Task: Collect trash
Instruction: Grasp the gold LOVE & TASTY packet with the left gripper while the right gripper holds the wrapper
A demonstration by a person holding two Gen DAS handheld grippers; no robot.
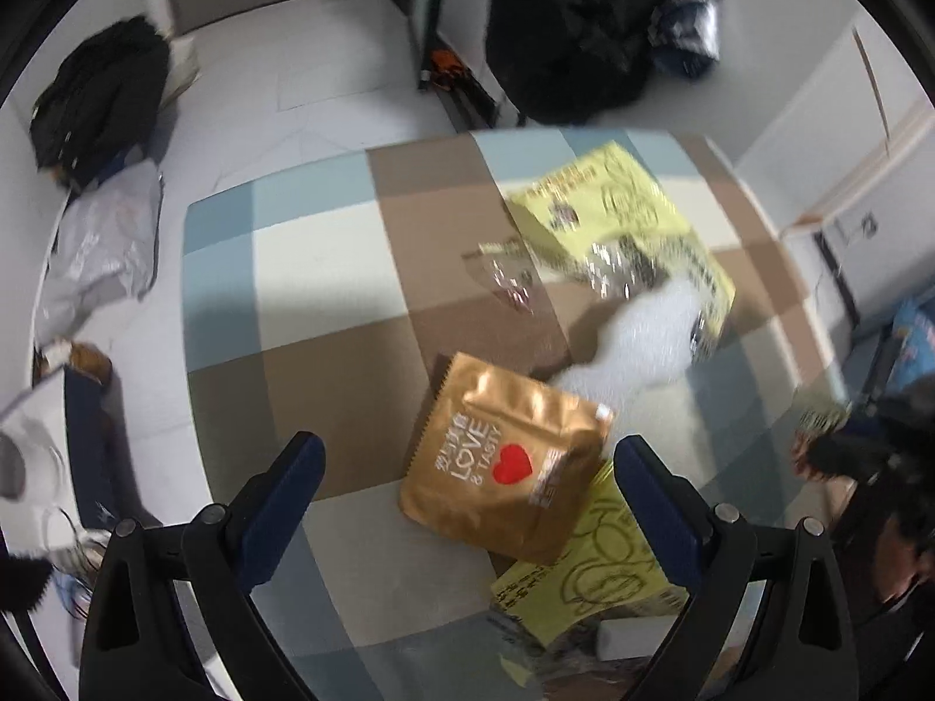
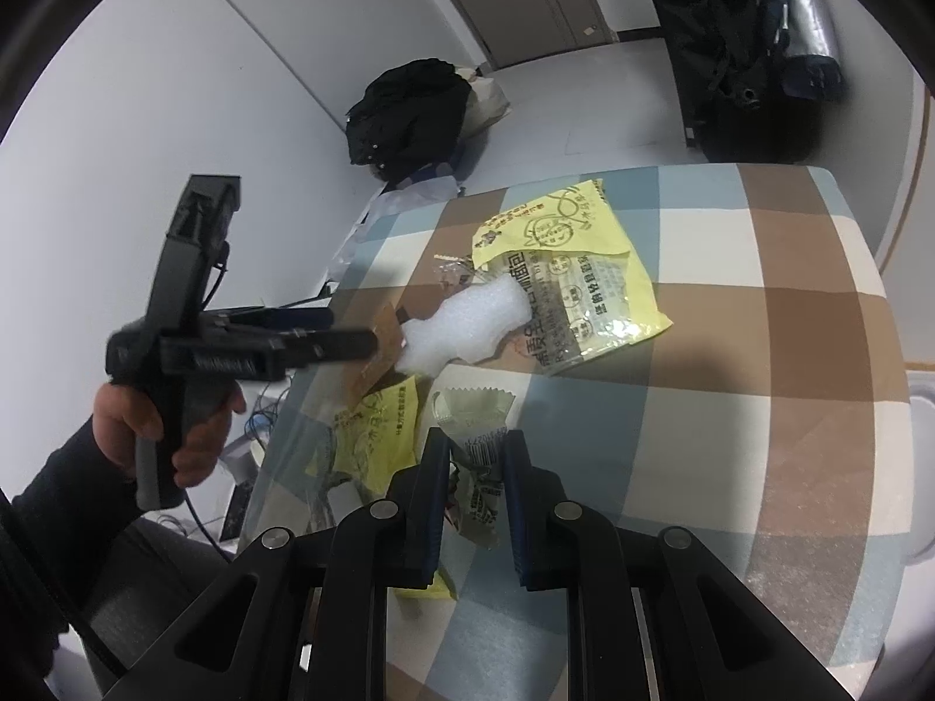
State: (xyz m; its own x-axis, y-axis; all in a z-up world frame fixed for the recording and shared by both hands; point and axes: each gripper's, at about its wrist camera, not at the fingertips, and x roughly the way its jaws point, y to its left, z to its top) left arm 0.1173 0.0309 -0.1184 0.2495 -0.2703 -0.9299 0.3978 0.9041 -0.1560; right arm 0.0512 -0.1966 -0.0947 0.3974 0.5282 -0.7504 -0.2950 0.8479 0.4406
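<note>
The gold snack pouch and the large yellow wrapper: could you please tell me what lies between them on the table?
A white foam piece lies between the gold snack pouch and the large yellow wrapper, clearest in the left wrist view.

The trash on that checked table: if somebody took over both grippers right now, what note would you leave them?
Right gripper: shut on a crumpled pale wrapper, just above the table.
Left gripper: open, empty, poised over the gold pouch.
On the table: gold pouch, white foam piece, large yellow packet, small yellow packet, clear wrapper scrap.
Done: one wrapper picked up. Left: everything else; no bin is in view.
</note>
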